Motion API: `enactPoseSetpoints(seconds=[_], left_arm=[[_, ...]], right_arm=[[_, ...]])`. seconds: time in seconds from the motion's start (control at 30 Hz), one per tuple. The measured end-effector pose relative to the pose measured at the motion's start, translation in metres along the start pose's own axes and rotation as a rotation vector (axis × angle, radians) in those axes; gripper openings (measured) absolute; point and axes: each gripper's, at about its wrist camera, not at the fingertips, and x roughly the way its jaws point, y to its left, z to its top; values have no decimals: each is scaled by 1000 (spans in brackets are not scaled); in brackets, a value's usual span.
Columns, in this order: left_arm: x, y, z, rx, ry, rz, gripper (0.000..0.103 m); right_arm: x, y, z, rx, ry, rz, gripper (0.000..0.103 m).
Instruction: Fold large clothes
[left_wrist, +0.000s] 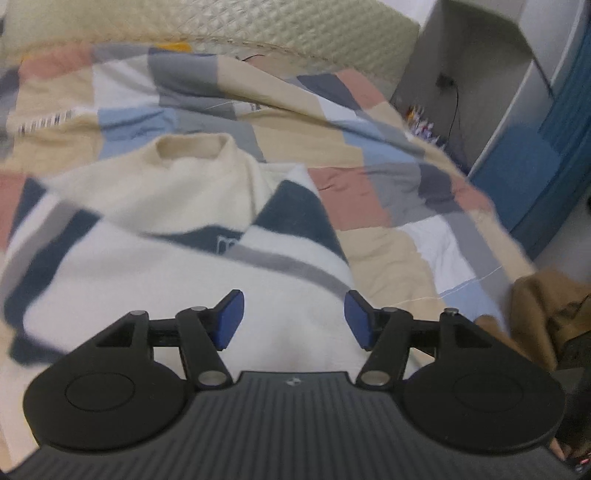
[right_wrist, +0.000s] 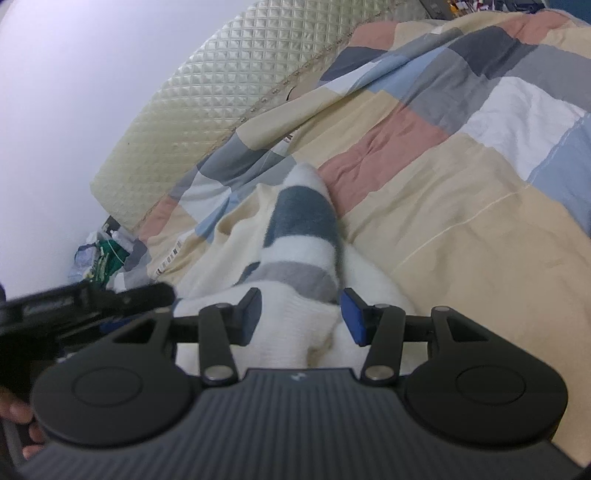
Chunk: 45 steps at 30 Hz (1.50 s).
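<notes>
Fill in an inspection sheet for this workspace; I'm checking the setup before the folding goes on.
Surface: bed covered by a patchwork quilt, wrinkled.
Job's things: cream sweater with navy and grey bands lies on the quilt, collar toward the headboard.
Clutter: brown garment at the bed's edge; bags on the floor by the headboard.
Grippers: left gripper open above the sweater, nothing between the pads; right gripper has bunched sweater fabric between its pads, apparently gripped.
Cables: a dark cable hangs in the grey shelf unit.
Surroundings: blue cabinet beside the shelf unit; plain wall.
</notes>
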Motion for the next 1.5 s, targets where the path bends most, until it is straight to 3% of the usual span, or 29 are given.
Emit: enactPoseSetpoints(seconds=[0.2,0.37,0.53,0.67,0.7,0.77,0.83,0.9,0.97,1.13,1.2,1.5], left_arm=[[-20,99,-32,-216,-89,82,66],[-22,181,-49,-429,-138,157,66],[-4,228,-50,-567,-148,202,66],[12,251,-53,-672,-157,160,64],[15,251,-53,-671,-167,153,64],[16,250,-52,-654,-194,141,47],[12,246,-51,-652,-214,138,24],[5,246,-47,-655,-252,115,15],[-7,240,-39,-618,-301,101,13],[-40,234,-23,-567,-403,112,10],[-42,234,-22,-530,-385,158,10],[-13,241,-41,-464,-231,284,11]], right_arm=[[7,8,-4,7,33,19,57],[24,9,-7,15,62,-38,56],[38,8,-10,-8,78,-85,54],[51,11,-16,-48,101,-90,56],[53,12,-16,-54,108,-83,56],[55,13,-17,-80,115,-61,54],[57,12,-19,-94,120,-52,49],[57,9,-18,-84,127,-37,27],[54,12,-18,-84,130,-2,17],[38,35,-24,-164,125,122,14],[33,42,-29,-190,129,139,14],[39,40,-51,-235,227,40,14]])
